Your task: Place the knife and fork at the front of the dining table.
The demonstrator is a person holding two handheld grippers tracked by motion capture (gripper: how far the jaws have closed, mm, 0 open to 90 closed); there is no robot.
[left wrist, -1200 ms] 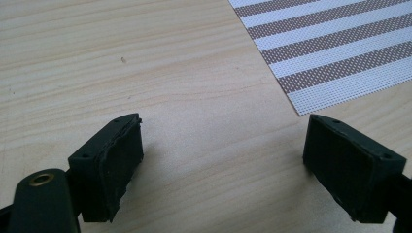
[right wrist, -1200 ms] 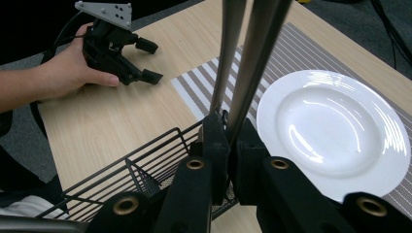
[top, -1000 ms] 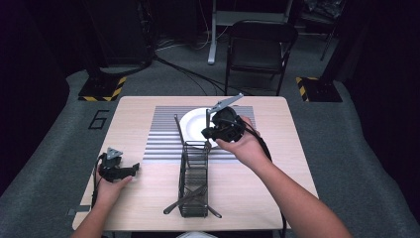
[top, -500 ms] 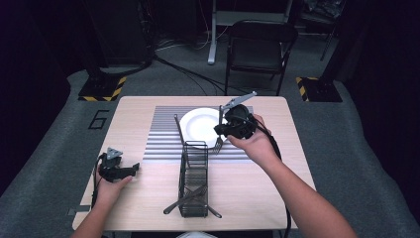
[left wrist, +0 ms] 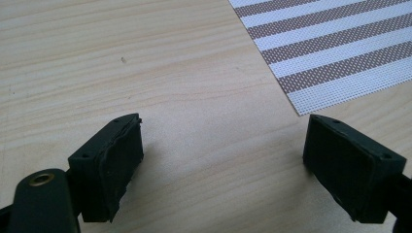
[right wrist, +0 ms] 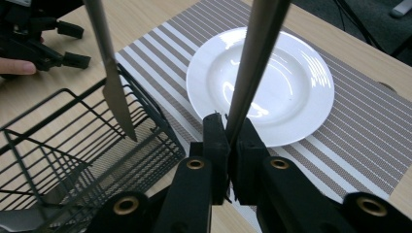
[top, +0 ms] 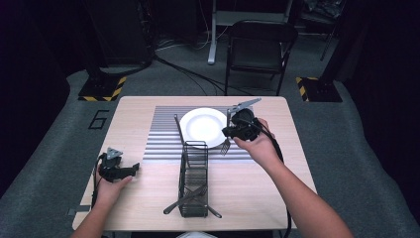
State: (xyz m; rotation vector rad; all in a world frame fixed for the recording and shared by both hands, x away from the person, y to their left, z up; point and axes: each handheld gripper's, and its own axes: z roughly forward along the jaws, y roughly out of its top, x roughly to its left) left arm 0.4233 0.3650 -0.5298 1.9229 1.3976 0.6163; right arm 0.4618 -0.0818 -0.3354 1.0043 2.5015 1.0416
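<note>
Steel fork (top: 226, 145) pinched in right gripper (top: 229, 133) fingers beside white plate (top: 203, 127), not yet set down. Knife (top: 178, 130) waits in wire caddy (top: 193, 184). Left gripper (top: 130, 170) open, idle on tabletop (top: 247, 188).

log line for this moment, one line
right gripper: shut on fork | near plate | left gripper: open, on table

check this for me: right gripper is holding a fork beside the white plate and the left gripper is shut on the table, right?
Not quite: the left gripper is open, its jaws wide apart over bare table, as the left gripper view shows. The right gripper does hold the fork beside the white plate.
</note>
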